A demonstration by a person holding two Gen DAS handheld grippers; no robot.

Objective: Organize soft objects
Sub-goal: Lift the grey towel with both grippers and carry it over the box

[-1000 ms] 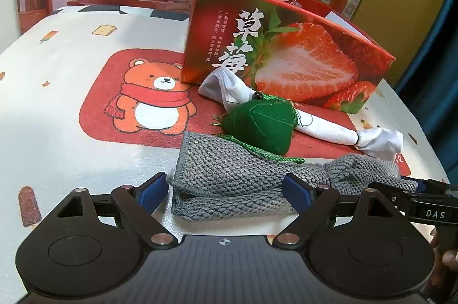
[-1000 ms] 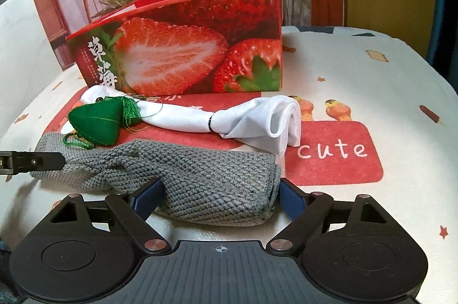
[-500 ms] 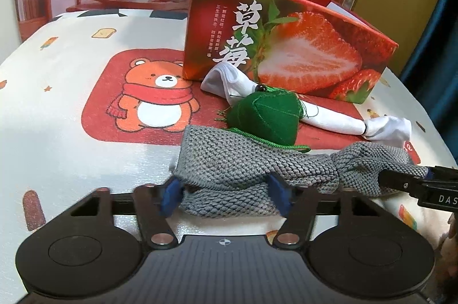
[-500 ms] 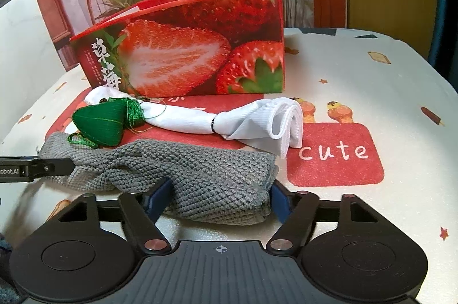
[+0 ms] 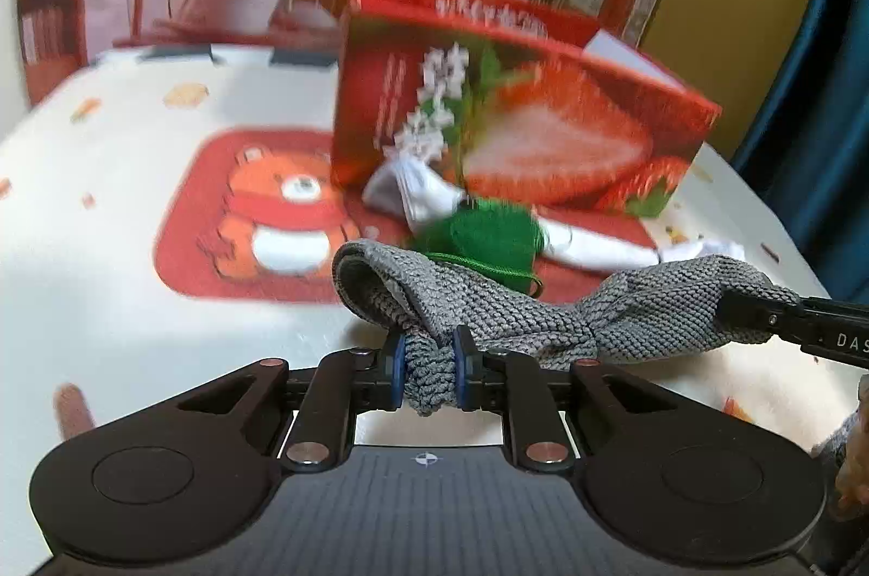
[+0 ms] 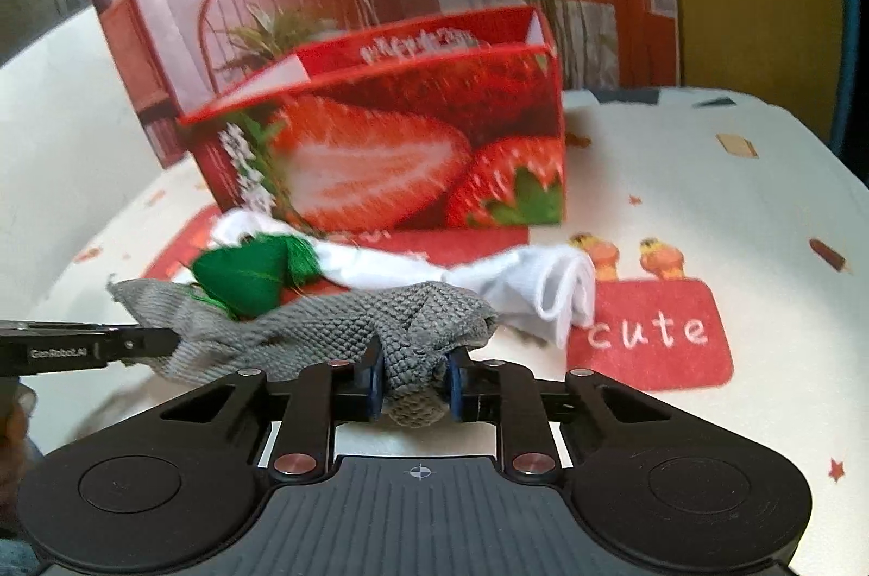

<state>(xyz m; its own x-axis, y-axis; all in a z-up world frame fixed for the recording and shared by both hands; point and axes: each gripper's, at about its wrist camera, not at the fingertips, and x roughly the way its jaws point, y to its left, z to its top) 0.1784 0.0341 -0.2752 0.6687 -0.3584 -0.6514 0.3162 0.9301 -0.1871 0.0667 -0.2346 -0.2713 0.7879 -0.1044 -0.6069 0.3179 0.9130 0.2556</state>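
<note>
- Grey knitted cloth [image 5: 548, 304] hangs stretched between two grippers, lifted just above the table [image 5: 108, 293], which wears a cartoon-print cover.
- Left gripper [image 5: 427, 375] is nearly closed, its blue pads pinching a bunched end of the cloth.
- Right gripper [image 6: 415, 380] is likewise almost closed, squeezing a thick wad of the cloth's other end.
- Between the two grips the cloth sags and twists. It looks light, floppy and coarse in weave, so it should not slip easily. It will fold wherever it is unsupported.
- Holding it at both ends, as now, seems the sensible way to keep it spread. A single grip would probably let it droop into a bundle.
- Behind the cloth lies a green stuffed pouch with a tassel [image 6: 244, 274], resting against a white sock [image 6: 548, 288] twisted into a long roll.
- Farther back stands an open red strawberry-print box [image 6: 413, 141], probably the place where the soft things belong.
- Background detail is blurred in both views.
</note>
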